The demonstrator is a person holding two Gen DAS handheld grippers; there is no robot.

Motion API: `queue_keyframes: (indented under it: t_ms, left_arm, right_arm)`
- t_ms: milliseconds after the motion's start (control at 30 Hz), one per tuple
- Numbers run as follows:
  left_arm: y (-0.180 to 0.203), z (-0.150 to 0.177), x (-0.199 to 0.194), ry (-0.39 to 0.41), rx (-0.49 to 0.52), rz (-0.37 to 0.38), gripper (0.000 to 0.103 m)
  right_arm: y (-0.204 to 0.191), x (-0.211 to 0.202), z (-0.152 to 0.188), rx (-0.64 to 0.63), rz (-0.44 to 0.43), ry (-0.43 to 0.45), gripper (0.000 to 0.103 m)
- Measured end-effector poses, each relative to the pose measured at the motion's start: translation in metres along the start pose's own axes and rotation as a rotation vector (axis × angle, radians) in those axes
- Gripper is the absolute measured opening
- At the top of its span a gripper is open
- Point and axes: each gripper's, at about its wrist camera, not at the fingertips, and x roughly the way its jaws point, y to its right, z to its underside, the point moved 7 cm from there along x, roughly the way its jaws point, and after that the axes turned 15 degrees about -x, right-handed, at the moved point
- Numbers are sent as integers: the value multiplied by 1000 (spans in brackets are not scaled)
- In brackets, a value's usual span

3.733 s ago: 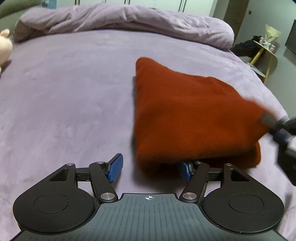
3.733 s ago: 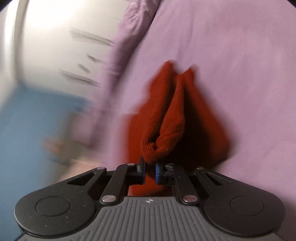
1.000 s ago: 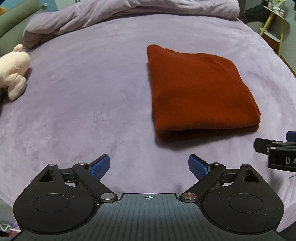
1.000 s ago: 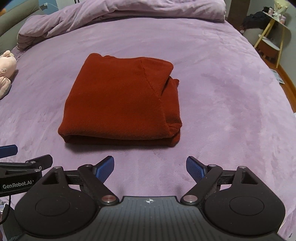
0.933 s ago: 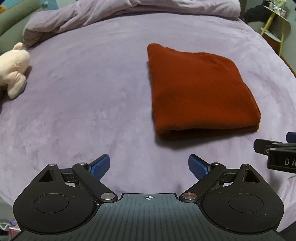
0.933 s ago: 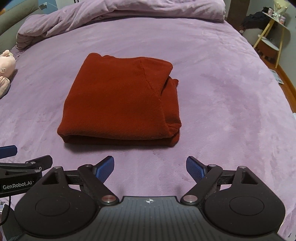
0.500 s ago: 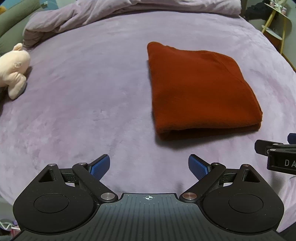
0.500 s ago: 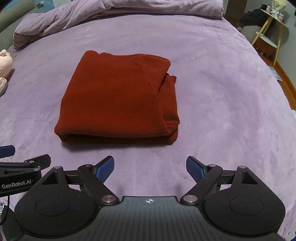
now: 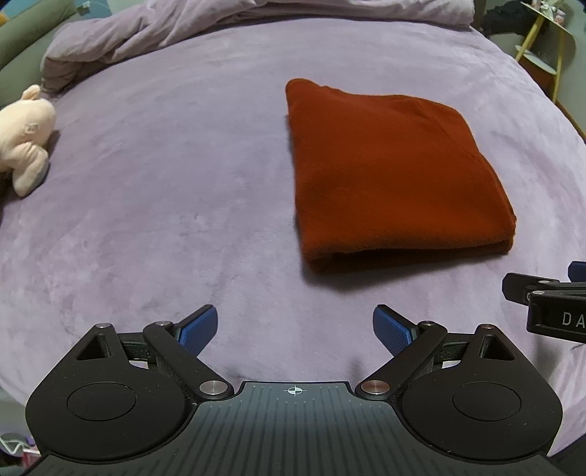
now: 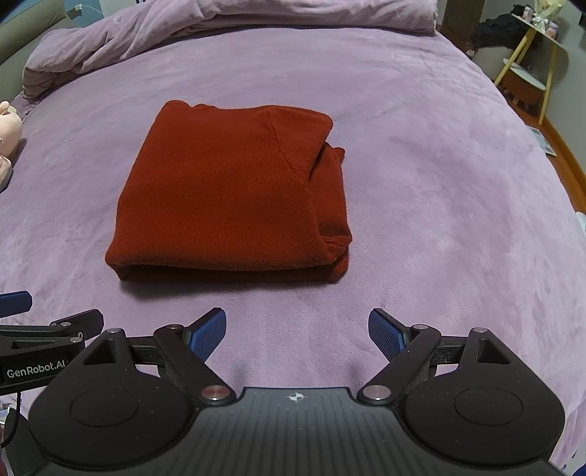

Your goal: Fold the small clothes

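Observation:
A rust-red knit garment (image 9: 392,175) lies folded into a thick rectangle on the purple bed (image 9: 164,205). It also shows in the right wrist view (image 10: 230,194), with a smaller fold layer sticking out on its right side. My left gripper (image 9: 295,329) is open and empty, held back from the garment's near edge and to its left. My right gripper (image 10: 297,331) is open and empty, just short of the garment's near edge. Each gripper shows at the edge of the other's view.
A bunched purple duvet (image 10: 227,22) lies along the far side of the bed. A pale pink plush toy (image 9: 23,135) sits at the left edge. A yellow-legged side table (image 10: 531,69) stands on the floor beyond the bed's right edge.
Earlier my right gripper was shut on the garment and lifting it; now the garment lies folded flat and both grippers are open and pulled back. Over the last second almost nothing moved.

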Motion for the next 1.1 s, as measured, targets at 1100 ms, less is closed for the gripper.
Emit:
queue_keyframes:
  t_ms: [1100]
  left_arm:
    - [3, 1, -2, -5, 9, 2, 95]
  right_arm:
    - [1, -4, 2, 13, 10, 9, 85]
